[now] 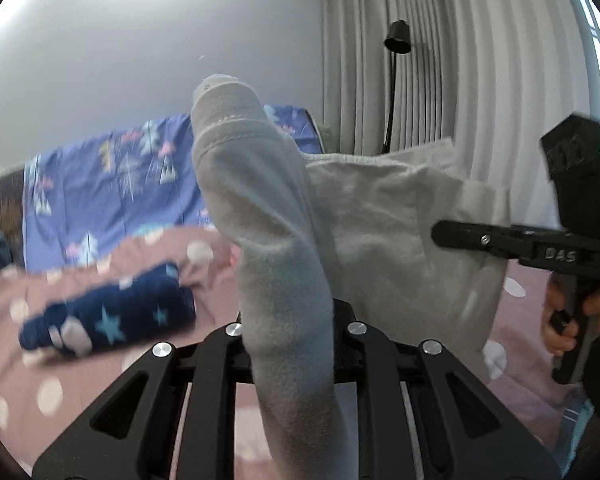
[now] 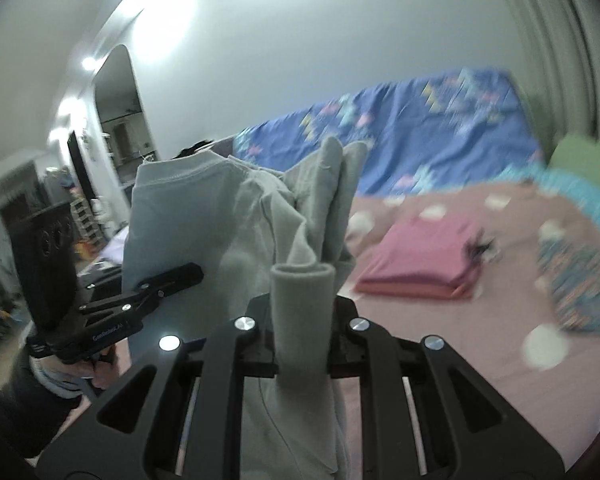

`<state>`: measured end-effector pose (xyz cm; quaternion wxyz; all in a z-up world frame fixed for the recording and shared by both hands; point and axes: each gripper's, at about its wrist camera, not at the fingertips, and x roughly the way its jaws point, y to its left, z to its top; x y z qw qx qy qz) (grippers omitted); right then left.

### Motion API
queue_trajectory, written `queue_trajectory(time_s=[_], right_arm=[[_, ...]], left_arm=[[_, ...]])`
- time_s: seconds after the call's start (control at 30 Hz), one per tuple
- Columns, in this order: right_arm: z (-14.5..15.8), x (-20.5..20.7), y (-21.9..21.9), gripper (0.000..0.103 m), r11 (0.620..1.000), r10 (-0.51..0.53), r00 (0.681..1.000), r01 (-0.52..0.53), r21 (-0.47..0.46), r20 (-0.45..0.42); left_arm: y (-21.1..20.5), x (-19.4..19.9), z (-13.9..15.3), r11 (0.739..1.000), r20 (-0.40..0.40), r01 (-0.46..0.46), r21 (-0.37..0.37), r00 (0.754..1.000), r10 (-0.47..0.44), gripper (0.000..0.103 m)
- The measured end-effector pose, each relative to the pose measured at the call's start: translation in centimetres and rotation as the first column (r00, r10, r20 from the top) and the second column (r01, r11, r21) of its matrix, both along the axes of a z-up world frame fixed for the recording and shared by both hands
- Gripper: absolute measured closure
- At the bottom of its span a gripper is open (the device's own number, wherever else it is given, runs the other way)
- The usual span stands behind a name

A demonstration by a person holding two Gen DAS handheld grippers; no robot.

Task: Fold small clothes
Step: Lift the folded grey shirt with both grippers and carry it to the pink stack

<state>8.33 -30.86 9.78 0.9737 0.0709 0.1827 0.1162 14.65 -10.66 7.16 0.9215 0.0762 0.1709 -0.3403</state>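
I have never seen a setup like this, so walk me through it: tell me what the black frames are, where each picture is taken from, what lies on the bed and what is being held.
There is no robot here. A person holds two hand tools, each with two jaws and a wide-angle camera that looks along them. One picture comes from the left tool, the other from the right.

The left gripper and the right gripper are each shut on one pale grey garment, holding it up off the bed. Each camera also shows the other tool from the side.

On the pink dotted bedspread lie a folded pink cloth, a dark blue cloth with stars and a patterned piece at the right edge, too blurred to name. A purple patterned sheet lies behind.
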Motion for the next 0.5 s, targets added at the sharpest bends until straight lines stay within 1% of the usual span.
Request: queue_trajectory(time_s=[0.07, 0.17, 0.3, 0.5], right_arm=[[1.3, -0.3, 0.0, 0.089, 0.996, -0.051, 0.997, 0.055, -0.066, 0.052], [2.3, 0.3, -0.3, 0.089, 0.984, -0.1, 0.989, 0.113, -0.135, 0.106], [2.9, 2.3, -1.8, 0.089, 0.98, -0.135, 0.984, 0.151, -0.133, 0.119], [2.5, 6.6, -3.8, 0.089, 0.976, -0.163, 0.979, 0.178, -0.125, 0.12]], left_arm=[[-1.1, 0.5, 0.9, 1.0, 0.039, 0.0, 0.016, 0.999, -0.001, 0.086], [-3.2, 1.4, 2.3, 0.999, 0.091, 0.001, 0.04, 0.996, -0.004, 0.086], [-5.7, 3.6, 3.5, 0.997, 0.137, -0.004, 0.077, 0.991, -0.007, 0.086], [-7.6, 6.6, 3.5, 0.995, 0.14, -0.017, 0.096, 0.99, 0.003, 0.086]])
